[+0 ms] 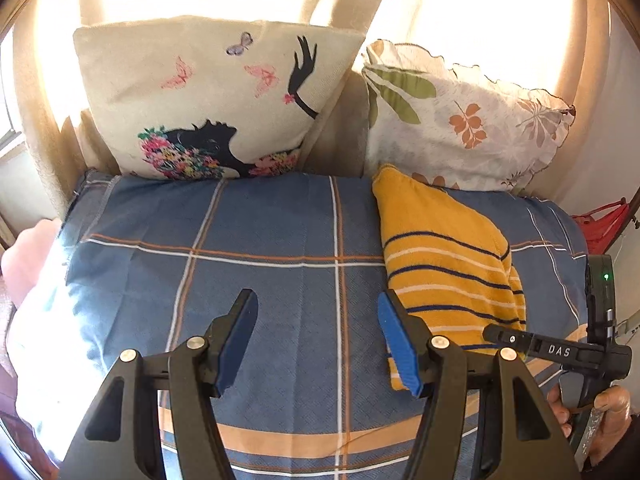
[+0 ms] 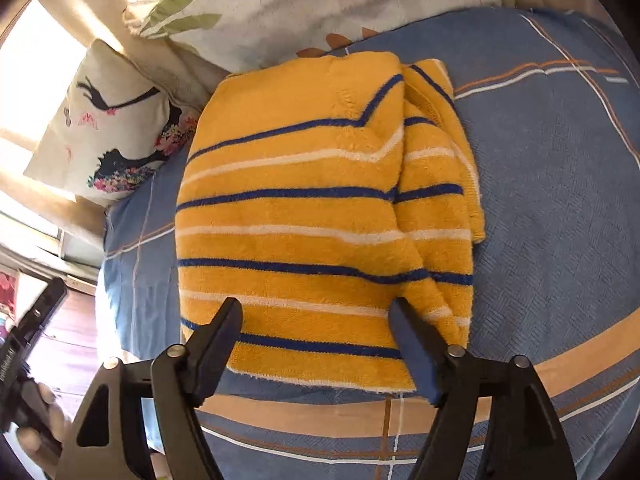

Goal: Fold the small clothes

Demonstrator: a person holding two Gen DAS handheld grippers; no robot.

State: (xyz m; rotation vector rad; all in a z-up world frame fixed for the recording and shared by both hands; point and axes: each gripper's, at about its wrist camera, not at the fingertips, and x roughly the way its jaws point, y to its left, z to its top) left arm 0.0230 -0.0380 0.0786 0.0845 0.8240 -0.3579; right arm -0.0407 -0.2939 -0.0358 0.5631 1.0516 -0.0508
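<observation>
On the left, the left tongs [image 1: 318, 346] are held half open and empty over the bare plaid bedspread [image 1: 260, 240]; the yellow striped garment [image 1: 444, 264] lies to their right. It is seen folded on the bed, its long axis running from the near edge toward the floral pillow [image 1: 460, 120] (stripes crossing it). The right tongs [image 2: 316, 346], spread wide and holding nothing, hover over its near hem, so the right hand is judged nearer.

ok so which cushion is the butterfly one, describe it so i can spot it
On the blue plaid bedspread, two cushions lean against the beige curtain at the far edge. It is the cream square cushion left of the leaf-print frilled cushion and the folded yellow striped fleece garment. Only it shows pink butterflies and a black silhouette.
</observation>
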